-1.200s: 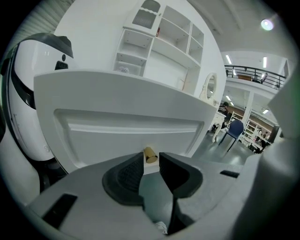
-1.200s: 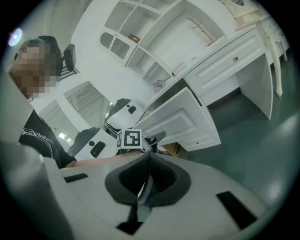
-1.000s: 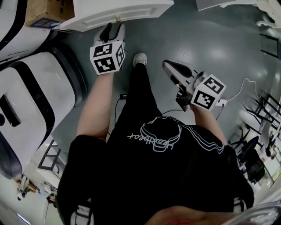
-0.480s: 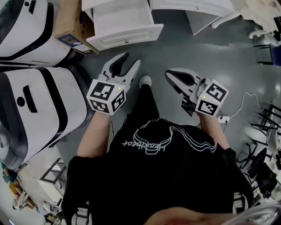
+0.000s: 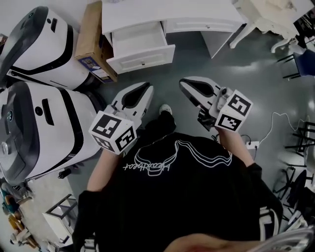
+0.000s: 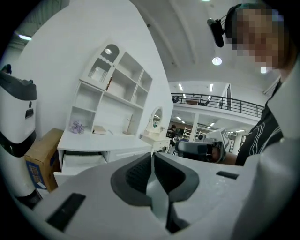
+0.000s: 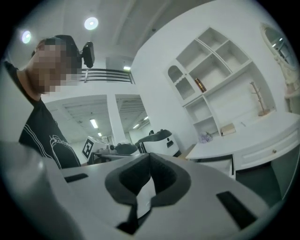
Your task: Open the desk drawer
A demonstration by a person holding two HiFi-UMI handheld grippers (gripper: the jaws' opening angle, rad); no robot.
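The white desk stands ahead of me with its left drawer pulled out; the inside looks empty. My left gripper is held up in the air short of the drawer. Its jaws are closing, tips nearly together and nothing between them. My right gripper hovers beside it, shut and empty. The left gripper view shows the left gripper aimed over the desk and the open drawer. In the right gripper view, the right gripper's tips meet, with the drawer off to the right.
Two large white-and-black machines stand at the left, with a cardboard box against the desk's side. A white shelf unit sits on the desk. Other white furniture is at the upper right. A cable lies on the grey floor.
Both grippers have come up and back from the drawer front toward my body. The left jaws, spread half a second ago, are now together. More of the desk and open drawer shows.
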